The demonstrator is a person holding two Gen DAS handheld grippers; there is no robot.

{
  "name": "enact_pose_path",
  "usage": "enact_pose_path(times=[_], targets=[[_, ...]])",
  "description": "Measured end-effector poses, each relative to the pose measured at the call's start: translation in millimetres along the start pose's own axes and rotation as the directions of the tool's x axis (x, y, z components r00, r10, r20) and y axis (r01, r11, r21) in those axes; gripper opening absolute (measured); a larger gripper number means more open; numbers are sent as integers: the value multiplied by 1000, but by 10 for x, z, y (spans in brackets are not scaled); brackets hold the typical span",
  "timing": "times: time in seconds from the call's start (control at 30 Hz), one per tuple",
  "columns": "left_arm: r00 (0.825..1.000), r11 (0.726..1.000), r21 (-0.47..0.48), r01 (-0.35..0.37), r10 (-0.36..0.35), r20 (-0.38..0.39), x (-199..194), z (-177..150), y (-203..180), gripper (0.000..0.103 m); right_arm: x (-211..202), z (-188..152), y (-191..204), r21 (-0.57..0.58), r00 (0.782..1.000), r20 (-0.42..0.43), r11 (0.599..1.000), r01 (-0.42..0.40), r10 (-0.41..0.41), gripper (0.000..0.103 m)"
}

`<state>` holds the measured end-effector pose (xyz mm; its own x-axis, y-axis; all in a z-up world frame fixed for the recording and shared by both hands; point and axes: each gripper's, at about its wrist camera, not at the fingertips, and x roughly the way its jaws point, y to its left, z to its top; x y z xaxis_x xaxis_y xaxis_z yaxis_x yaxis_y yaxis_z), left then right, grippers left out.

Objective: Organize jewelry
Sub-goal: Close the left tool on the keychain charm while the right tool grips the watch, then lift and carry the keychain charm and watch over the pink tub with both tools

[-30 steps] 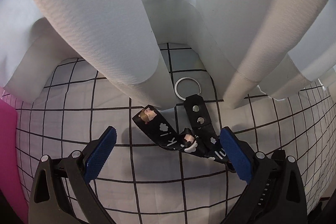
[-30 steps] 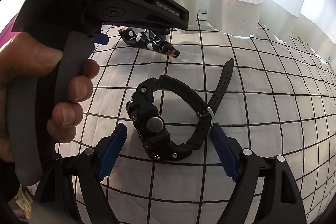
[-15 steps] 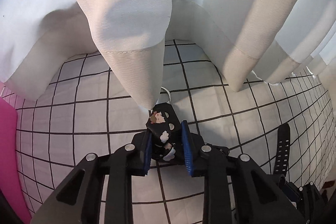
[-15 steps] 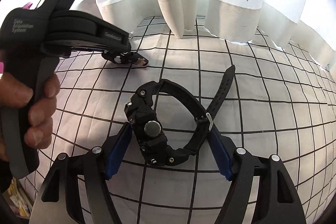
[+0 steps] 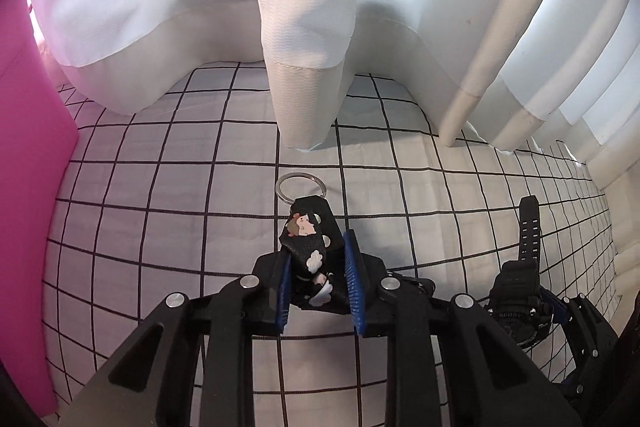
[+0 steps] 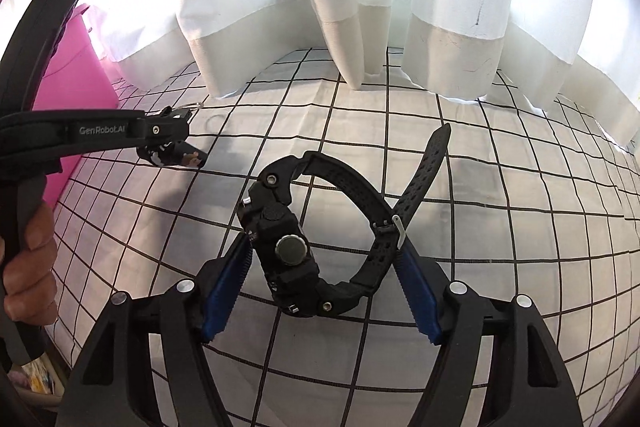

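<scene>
- The black keychain strap (image 5: 311, 254) with its cartoon figures sits pinched between your left gripper (image 5: 318, 287)'s blue pads, its silver key ring (image 5: 301, 185) poking out ahead over the checked cloth (image 5: 160, 195).
- From the right wrist view, that strap (image 6: 172, 157) hangs off the tip of the left gripper (image 6: 168, 135), with your hand (image 6: 28, 267) wrapped round the handle; whether its low end touches the cloth, you can't tell.
- The black watch (image 6: 320, 227) is on its side on the cloth, band buckled in a loop, tail end sticking up and away.
- Your right gripper (image 6: 324, 291) brackets the watch: left pad against the case, right pad at the buckle, clamped across it.
- In the left wrist view the watch (image 5: 520, 283) is low on the right.
- White curtains (image 6: 360, 7) hang at the cloth's far edge, and a pink bin (image 5: 28, 147) stands at the left.
</scene>
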<state>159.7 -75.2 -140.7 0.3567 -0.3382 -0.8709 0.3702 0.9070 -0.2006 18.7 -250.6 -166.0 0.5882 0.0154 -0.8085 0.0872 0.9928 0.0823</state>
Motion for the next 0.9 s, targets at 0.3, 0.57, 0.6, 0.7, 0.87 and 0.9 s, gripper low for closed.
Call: enact_pose_path(times=[0.3, 0.57, 0.6, 0.7, 0.87, 0.9], targets=[[997, 996, -78, -47, 51, 50, -473, -88, -112, 23, -319, 116, 65, -94, 998, 30, 994, -51, 54, 69], [982, 975, -197, -102, 130, 136, -1010, -202, -183, 23, -619, 347, 127, -231, 987, 54, 964, -132, 149, 69], [979, 971, -215, -108, 141, 145, -1089, -224, -174, 23, -660, 383, 140, -250, 985, 57, 957, -146, 165, 69], [971, 953, -277, -126, 176, 162, -1341, -293, -144, 23, -786, 491, 199, -311, 974, 65, 932, -185, 215, 69], [942, 909, -382, -169, 263, 209, -1798, -431, -84, 23, -966, 685, 387, -410, 945, 65, 872, -267, 320, 69], [934, 898, -402, -179, 283, 216, -1891, -458, -64, 23, -994, 724, 444, -430, 938, 63, 858, -282, 340, 69]])
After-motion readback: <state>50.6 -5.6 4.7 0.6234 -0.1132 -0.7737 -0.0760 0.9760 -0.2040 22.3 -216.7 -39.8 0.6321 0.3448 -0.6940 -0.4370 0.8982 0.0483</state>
